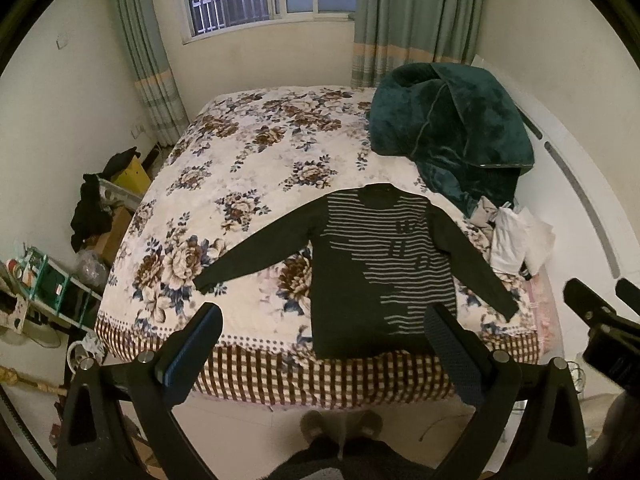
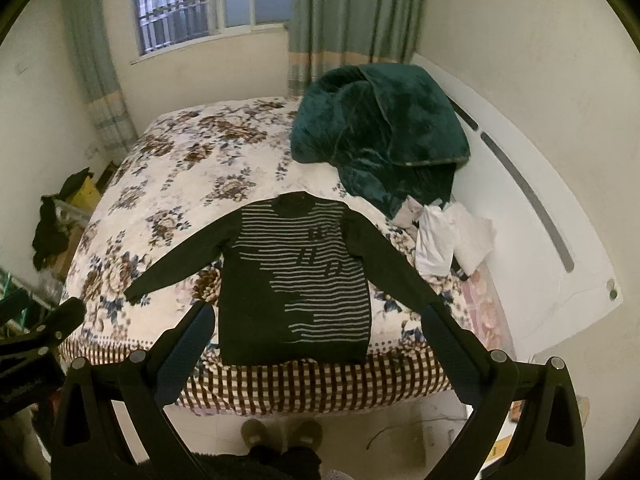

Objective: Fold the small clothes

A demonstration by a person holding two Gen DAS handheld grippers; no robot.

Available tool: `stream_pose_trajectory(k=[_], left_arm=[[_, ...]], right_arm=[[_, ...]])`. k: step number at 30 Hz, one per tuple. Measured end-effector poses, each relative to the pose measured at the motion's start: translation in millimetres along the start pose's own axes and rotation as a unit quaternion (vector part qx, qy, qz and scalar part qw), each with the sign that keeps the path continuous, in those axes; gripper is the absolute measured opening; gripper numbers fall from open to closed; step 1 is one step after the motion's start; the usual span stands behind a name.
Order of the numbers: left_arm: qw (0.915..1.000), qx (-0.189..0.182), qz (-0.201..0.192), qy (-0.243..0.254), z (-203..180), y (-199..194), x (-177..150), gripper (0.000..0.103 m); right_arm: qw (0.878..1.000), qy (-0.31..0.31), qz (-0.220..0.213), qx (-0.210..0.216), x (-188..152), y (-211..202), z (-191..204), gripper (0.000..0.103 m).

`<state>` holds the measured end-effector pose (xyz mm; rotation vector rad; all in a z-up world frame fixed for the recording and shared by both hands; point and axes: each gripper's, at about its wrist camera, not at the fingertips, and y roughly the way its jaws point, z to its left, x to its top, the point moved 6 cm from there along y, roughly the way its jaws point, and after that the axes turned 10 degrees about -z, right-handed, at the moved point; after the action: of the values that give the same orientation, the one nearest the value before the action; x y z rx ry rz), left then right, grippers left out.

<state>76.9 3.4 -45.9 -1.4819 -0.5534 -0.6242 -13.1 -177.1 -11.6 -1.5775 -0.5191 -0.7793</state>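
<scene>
I hold the left gripper (image 1: 324, 332) and right gripper (image 2: 316, 328) spread wide and empty above the striped dark sweater (image 2: 296, 276), which lies flat on the floral bedspread (image 2: 168, 184) just ahead of my fingertips, where a shallow pinch could bunch the knit.

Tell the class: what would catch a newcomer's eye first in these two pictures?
Probably the dark striped sweater, spread flat with both sleeves out at the near edge of the floral bedspread. Next, the heaped green blanket at the bed's far right. Both grippers, left and right, hang open above the sweater's hem.
</scene>
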Motion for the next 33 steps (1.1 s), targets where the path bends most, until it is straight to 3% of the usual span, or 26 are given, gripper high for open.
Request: stream_pose_trajectory(k=[5, 8, 12, 15, 19, 25, 29, 32, 33], left_arm=[[0.9997, 0.012, -0.008, 0.019, -0.1, 51.2, -0.7, 0.103], [0.9994, 0.017, -0.002, 0.029, -10.7, 101.4, -4.2, 0.103], [0.9983, 0.028, 0.017, 0.049, -35.9, 172.2, -14.0, 0.103], [0.9968, 0.032, 0.040, 0.060, -57.0, 229.0, -25.9, 0.103], [0.9938, 0.045, 0.082, 0.061, -86.5, 309.5, -45.7, 0.103], [0.9828, 0.055, 0.174, 0.030, -117.8, 427.1, -98.1, 0.103], [0.9727, 0.072, 0.220, 0.021, -127.5, 493.6, -135.4, 0.103], [0.9678, 0.083, 0.237, 0.017, -126.5, 529.0, -155.8, 0.103], [0.9667, 0.087, 0.240, 0.018, -126.0, 537.0, -160.4, 0.103]], right_arm=[[0.998, 0.054, 0.020, -0.039, -13.4, 72.5, -31.6, 0.103], [0.992, 0.095, 0.039, -0.079, -29.7, 126.0, -65.6, 0.103], [0.975, 0.166, 0.075, -0.126, -71.3, 213.9, -131.6, 0.103], [0.956, 0.213, 0.119, -0.161, -117.0, 286.8, -190.0, 0.103], [0.919, 0.306, 0.175, -0.178, -186.6, 375.3, -275.0, 0.103], [0.848, 0.442, 0.205, -0.210, -293.8, 484.6, -384.9, 0.103], [0.806, 0.510, 0.209, -0.217, -344.8, 535.6, -421.1, 0.103], [0.765, 0.573, 0.200, -0.216, -376.3, 573.2, -439.6, 0.099], [0.748, 0.603, 0.186, -0.205, -383.9, 586.8, -443.8, 0.094]])
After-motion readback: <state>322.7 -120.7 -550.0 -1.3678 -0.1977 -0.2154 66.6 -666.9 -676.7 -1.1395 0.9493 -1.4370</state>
